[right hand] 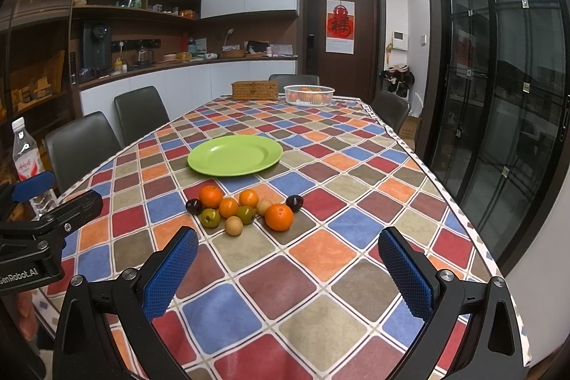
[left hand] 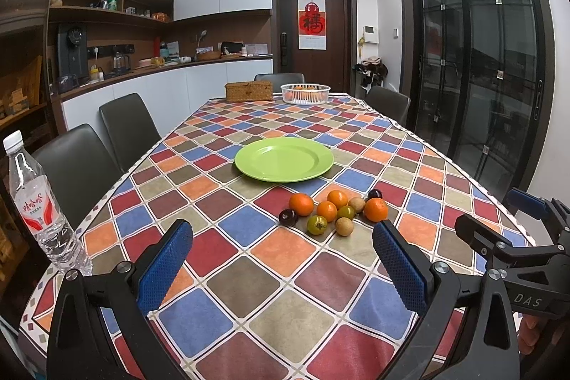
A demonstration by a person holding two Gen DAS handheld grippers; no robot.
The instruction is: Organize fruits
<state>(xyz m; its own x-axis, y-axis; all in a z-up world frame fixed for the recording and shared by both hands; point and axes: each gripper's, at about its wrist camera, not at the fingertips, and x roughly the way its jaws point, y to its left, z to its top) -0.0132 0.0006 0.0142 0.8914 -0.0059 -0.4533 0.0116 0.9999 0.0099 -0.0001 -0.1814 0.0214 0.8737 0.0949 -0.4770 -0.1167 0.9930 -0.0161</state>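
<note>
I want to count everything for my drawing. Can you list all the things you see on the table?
oranges: four, orange, in the cluster in front of the plate
plums: two, dark purple, at the cluster's ends
green fruits: two, green, cluster front
tan fruits: two, cluster front and back
plate: one, green, mid-table
white basket: one, far end
wicker box: one, beside basket
water bottle: one, clear, left edge
left tongs: open
right tongs: open
</note>
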